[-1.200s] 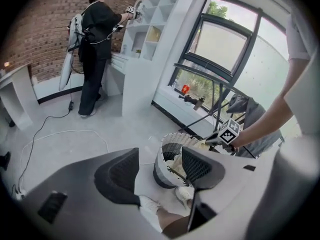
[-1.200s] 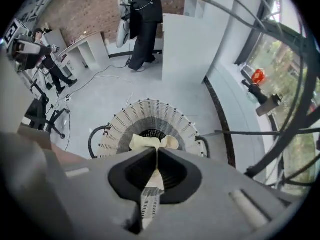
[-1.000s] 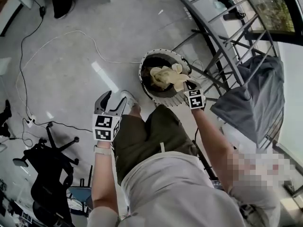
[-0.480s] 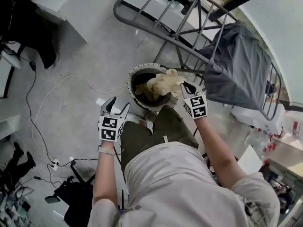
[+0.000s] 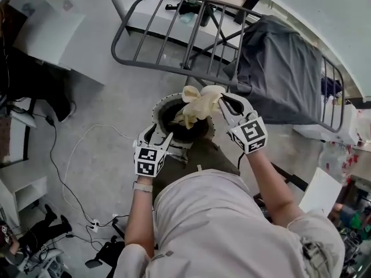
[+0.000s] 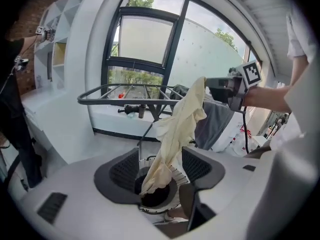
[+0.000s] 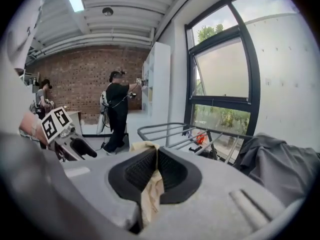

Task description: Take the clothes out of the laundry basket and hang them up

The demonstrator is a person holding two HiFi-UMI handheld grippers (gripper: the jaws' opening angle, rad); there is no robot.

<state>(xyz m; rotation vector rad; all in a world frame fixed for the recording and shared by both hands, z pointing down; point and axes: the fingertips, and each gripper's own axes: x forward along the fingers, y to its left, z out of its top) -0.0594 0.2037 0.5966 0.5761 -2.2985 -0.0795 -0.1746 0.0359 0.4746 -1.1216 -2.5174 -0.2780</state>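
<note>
Right gripper clamped on cream garment above laundry basket, left gripper wide, empty; next, likely draping over drying rack.

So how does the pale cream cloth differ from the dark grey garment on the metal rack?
The pale cream cloth is small and bunched; the dark grey garment is larger and spread out. The cream cloth hangs from the shut right gripper, its tail over the round laundry basket; the grey garment is draped over the metal drying rack. Both hang limp.
</note>
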